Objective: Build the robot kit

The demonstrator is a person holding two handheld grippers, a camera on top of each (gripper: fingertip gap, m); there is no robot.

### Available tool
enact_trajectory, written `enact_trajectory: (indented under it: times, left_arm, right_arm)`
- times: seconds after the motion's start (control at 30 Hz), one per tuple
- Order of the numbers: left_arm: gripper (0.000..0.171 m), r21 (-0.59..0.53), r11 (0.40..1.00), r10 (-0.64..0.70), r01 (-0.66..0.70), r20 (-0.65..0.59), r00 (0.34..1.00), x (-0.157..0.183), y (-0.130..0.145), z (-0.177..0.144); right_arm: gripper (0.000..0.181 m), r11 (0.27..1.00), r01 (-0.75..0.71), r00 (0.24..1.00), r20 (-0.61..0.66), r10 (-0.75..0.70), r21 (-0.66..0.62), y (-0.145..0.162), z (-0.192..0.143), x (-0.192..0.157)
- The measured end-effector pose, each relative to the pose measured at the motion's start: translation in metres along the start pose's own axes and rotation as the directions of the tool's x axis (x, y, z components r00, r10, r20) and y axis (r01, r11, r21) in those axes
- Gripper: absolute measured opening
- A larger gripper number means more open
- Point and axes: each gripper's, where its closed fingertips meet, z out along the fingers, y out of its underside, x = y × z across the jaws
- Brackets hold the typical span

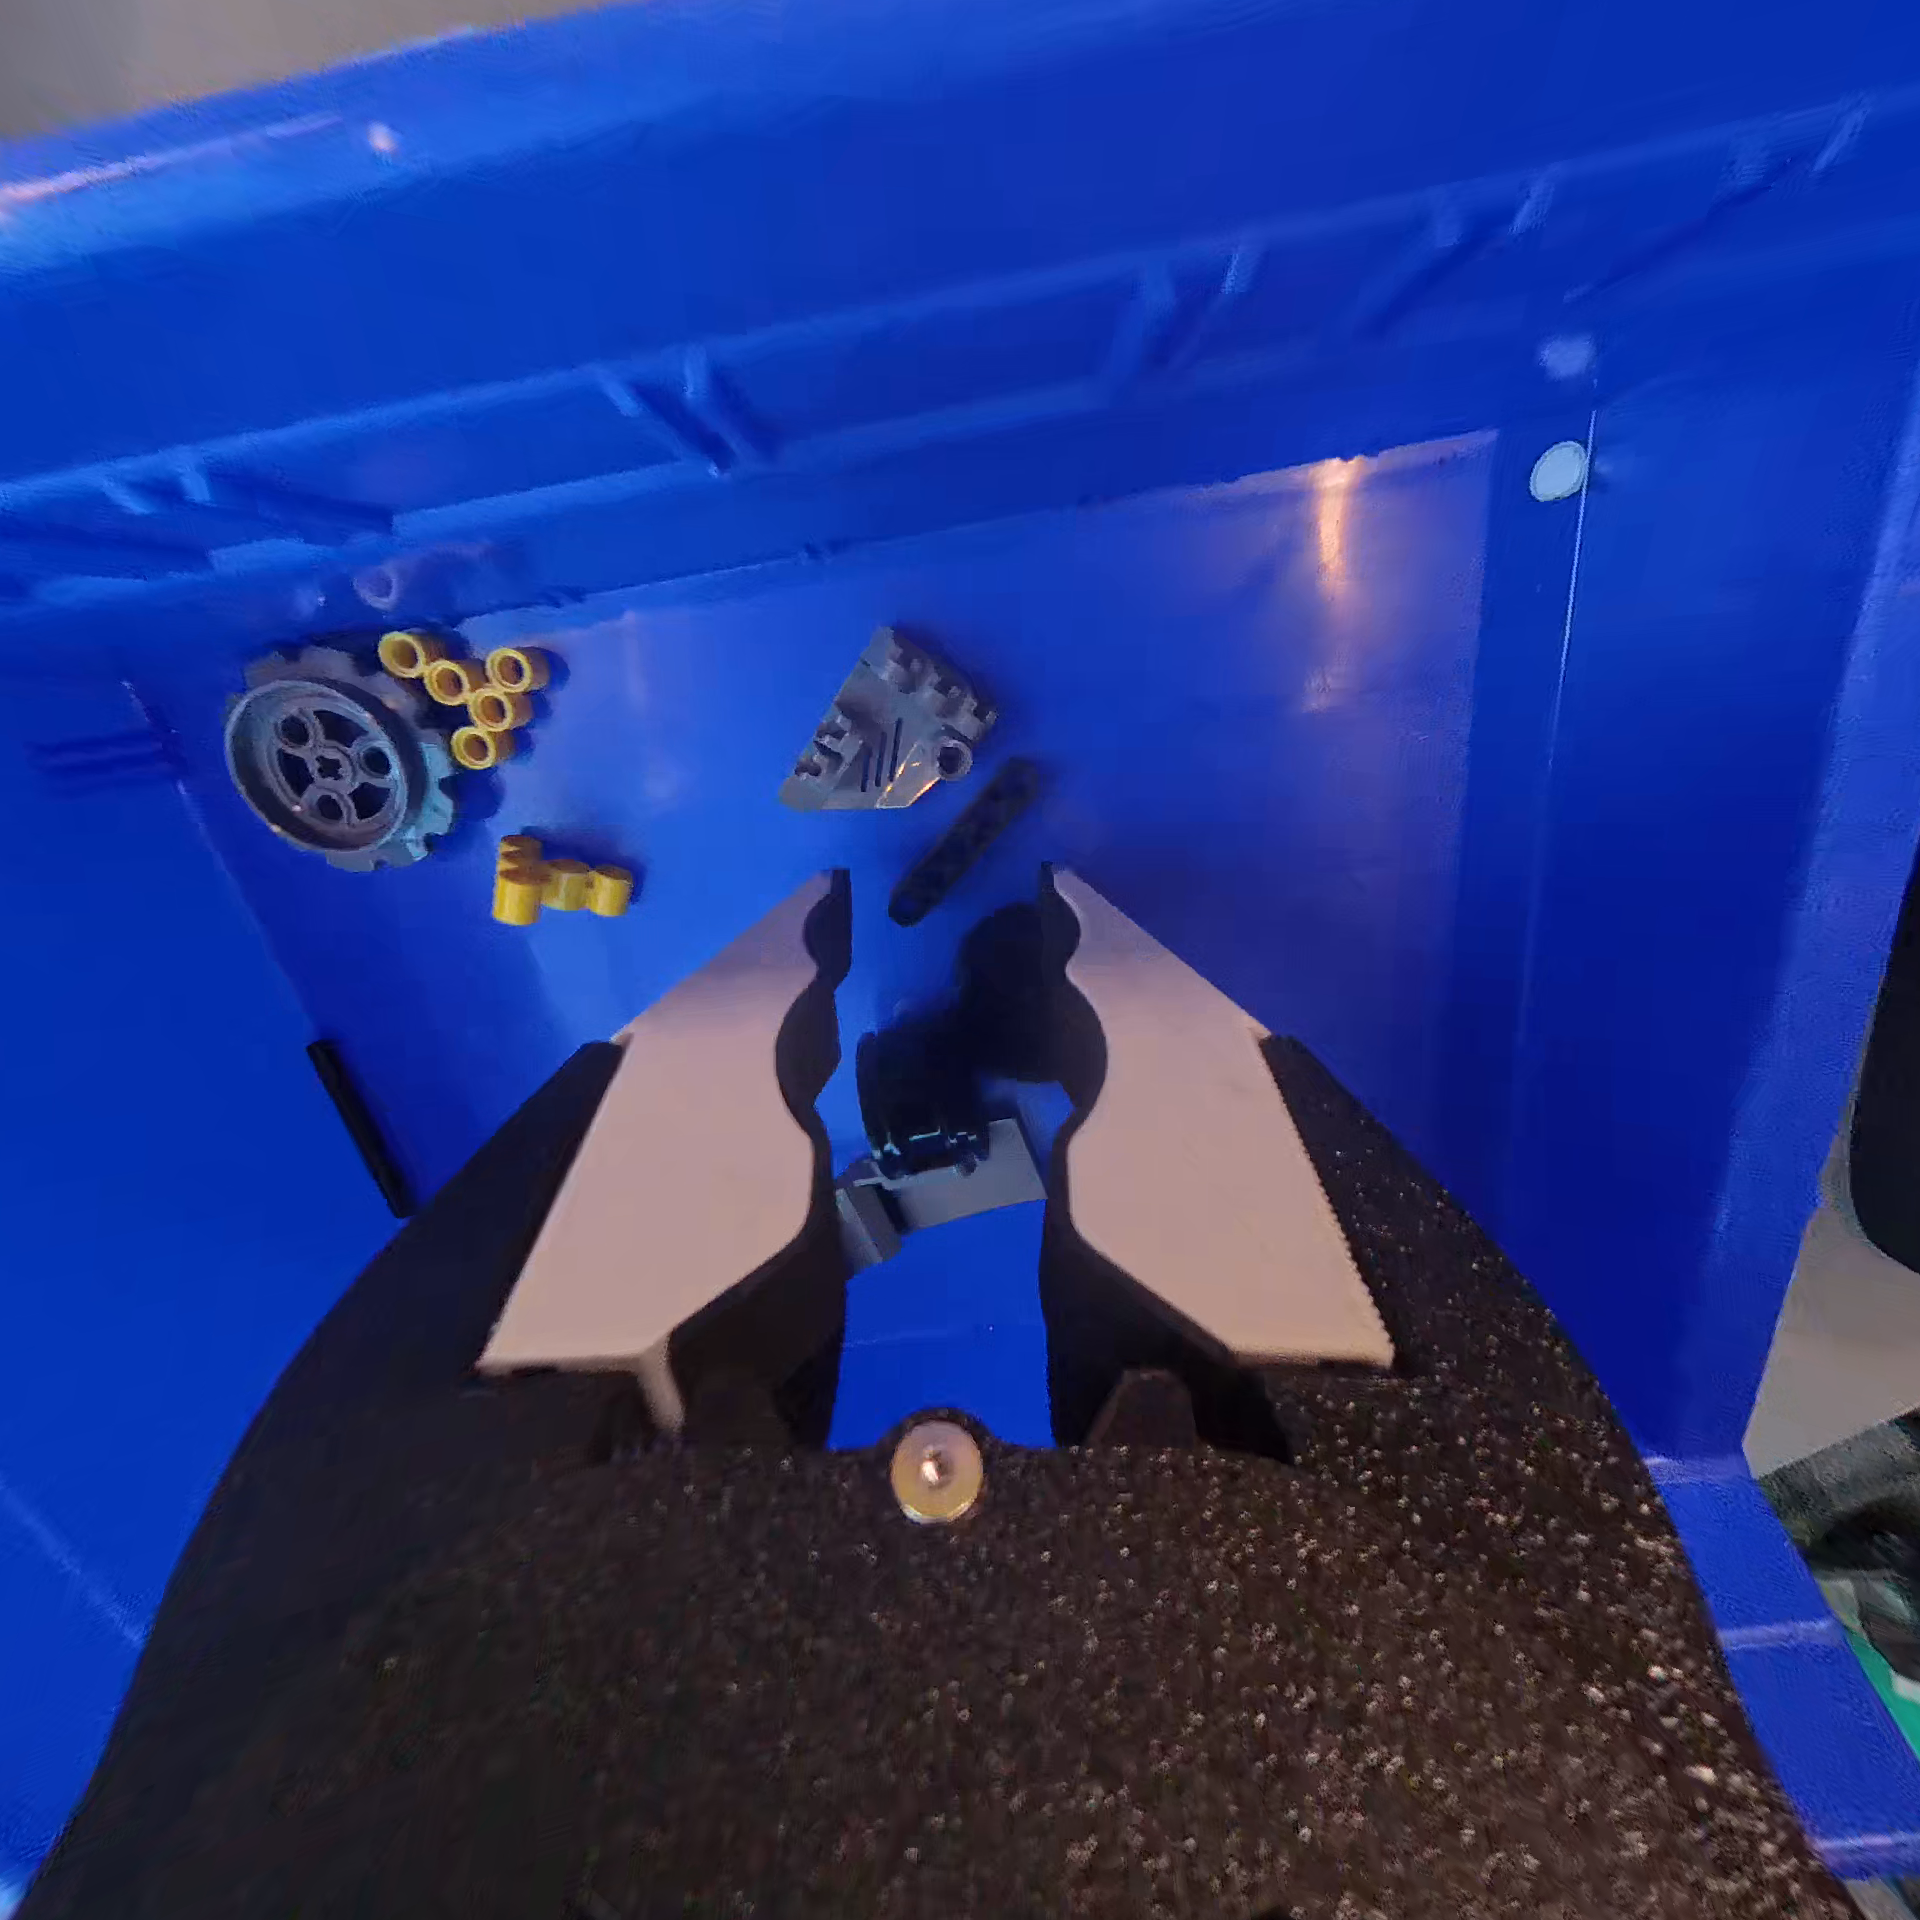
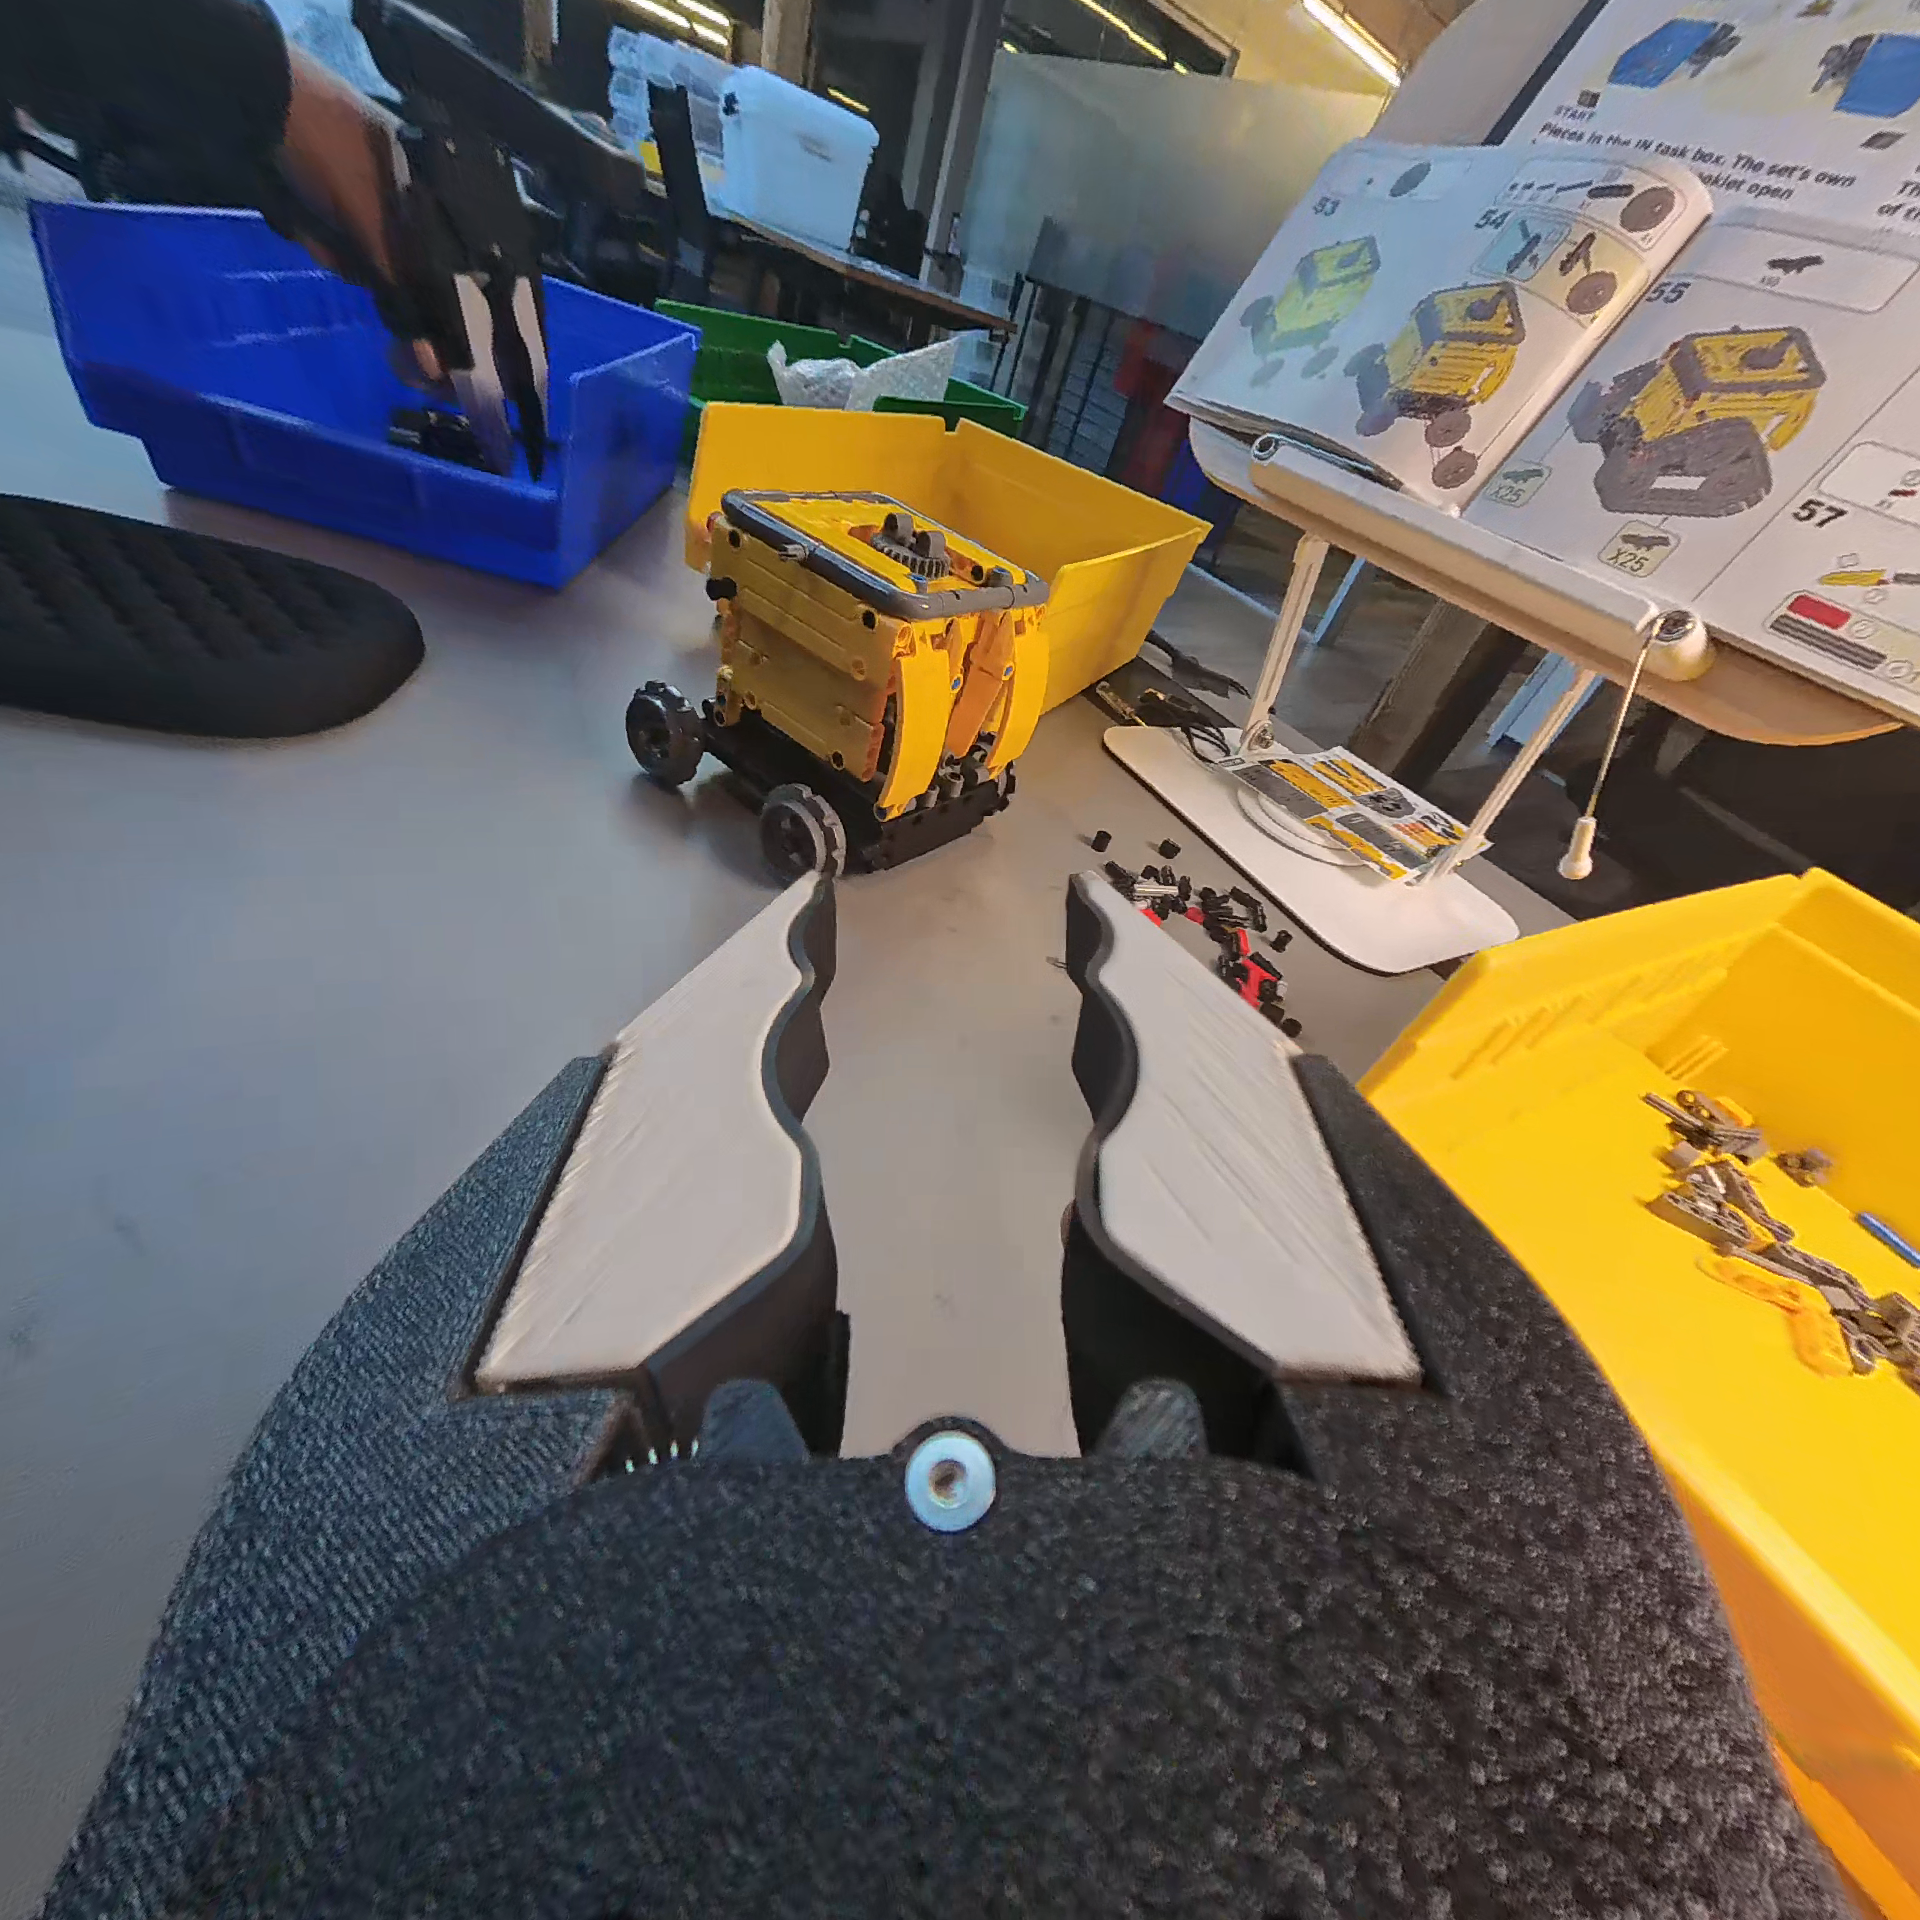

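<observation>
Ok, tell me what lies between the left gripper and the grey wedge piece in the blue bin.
A thin black beam lies slantwise just ahead of the left gripper, short of the grey wedge piece; nothing else.

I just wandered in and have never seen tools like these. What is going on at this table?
A person holds a two-finger gripper in each hand. The left gripper is open, reaching down into a blue plastic bin, with a small black and grey building-brick piece between its fingers. The right gripper hovers open over the grey table, holding nothing. Ahead of it stands a part-built yellow and black brick vehicle; an open instruction booklet sits on a stand.
</observation>
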Motion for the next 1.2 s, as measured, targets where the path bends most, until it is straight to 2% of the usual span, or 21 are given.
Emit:
enact_trajectory:
  times: [0.1,0.2,0.27,0.37,0.43,0.53,0.63,0.73,0.83,0.9,1.0,1.2]
  left_arm:
    - [0.027,-0.035,0.999,0.019,-0.019,0.000,1.000,-0.002,0.002,0.007]
    - [0.008,-0.056,0.997,0.045,-0.046,-0.004,0.999,-0.001,0.004,0.007]
    - [0.005,-0.076,0.994,0.078,-0.077,0.010,0.997,0.002,0.008,0.004]
    - [0.005,-0.068,0.992,0.116,-0.110,0.081,0.990,0.002,0.008,-0.015]
    - [0.005,-0.006,0.992,0.128,-0.129,0.150,0.980,0.008,-0.003,-0.042]
    - [0.005,0.107,0.977,0.160,-0.187,0.223,0.962,0.038,-0.030,-0.088]
    - [0.005,0.234,0.928,0.254,-0.290,0.172,0.952,0.108,-0.070,-0.106]
    - [0.005,0.291,0.863,0.411,-0.413,0.071,0.909,0.194,-0.102,-0.085]
    - [0.006,0.345,0.806,0.534,-0.480,-0.076,0.842,0.275,-0.126,-0.041]
    - [0.006,0.344,0.777,0.596,-0.528,-0.131,0.792,0.314,-0.137,-0.010]
    - [0.005,0.371,0.744,0.642,-0.556,-0.163,0.749,0.350,-0.157,0.019]
    - [0.005,0.390,0.701,0.685,-0.597,-0.137,0.715,0.375,-0.180,0.040]
  right_arm:
    - [0.044,1.000,0.004,1.000,-0.014,-0.004,-0.001,-0.001,-0.002,0.003]
    - [0.044,1.000,-0.003,1.000,-0.019,0.003,-0.004,0.001,-0.001,0.004]
    - [0.044,1.000,-0.002,1.000,-0.020,0.002,-0.010,0.003,0.000,0.004]
    - [0.044,1.000,0.015,0.999,-0.033,-0.016,-0.019,0.005,-0.001,0.006]
    - [0.044,1.000,0.014,0.999,-0.045,-0.015,-0.017,0.006,-0.002,0.009]
    - [0.044,1.000,-0.005,0.998,-0.065,0.005,-0.009,0.007,-0.003,0.017]
    - [0.044,0.998,-0.052,0.994,-0.091,0.053,0.019,0.005,-0.001,0.024]
    - [0.048,0.995,-0.086,0.989,-0.121,0.090,0.041,0.002,-0.001,0.029]
    - [0.050,0.995,-0.093,0.985,-0.145,0.098,0.039,0.003,-0.002,0.032]
    - [0.050,0.996,-0.083,0.983,-0.160,0.087,0.036,0.004,-0.004,0.033]
    - [0.050,0.997,-0.068,0.982,-0.177,0.071,0.024,0.006,-0.006,0.035]
    - [0.050,0.996,-0.088,0.979,-0.181,0.089,0.016,0.012,-0.005,0.036]
